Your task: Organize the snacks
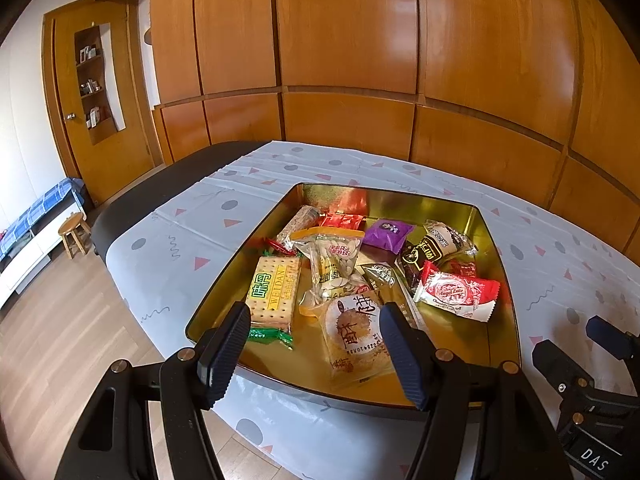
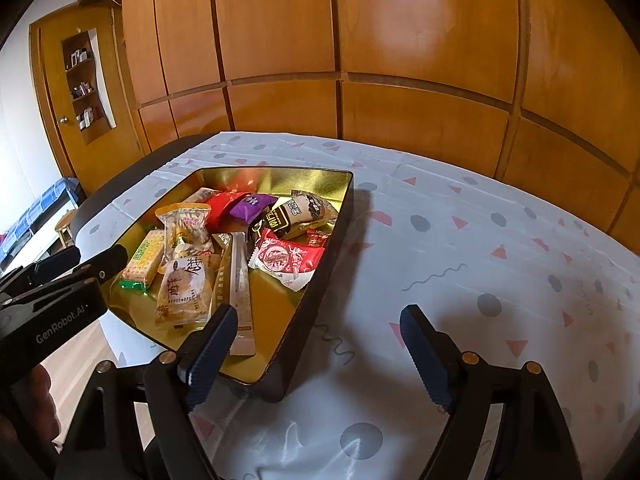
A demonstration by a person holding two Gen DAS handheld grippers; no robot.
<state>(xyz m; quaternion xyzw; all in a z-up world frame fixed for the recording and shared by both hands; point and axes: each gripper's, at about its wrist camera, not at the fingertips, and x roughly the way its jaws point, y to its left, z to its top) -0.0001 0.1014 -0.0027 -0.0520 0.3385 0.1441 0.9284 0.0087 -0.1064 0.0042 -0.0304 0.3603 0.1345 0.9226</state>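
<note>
left gripper (image 1: 314, 332) jaws apart above snack tin (image 1: 496, 248).

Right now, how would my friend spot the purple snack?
Find the gold tin on the spotted tablecloth. Look toward its far end, past the clear bag of seeds. The purple snack lies between a red packet and a black-and-cream one, and it is the only purple wrapper there.
</note>
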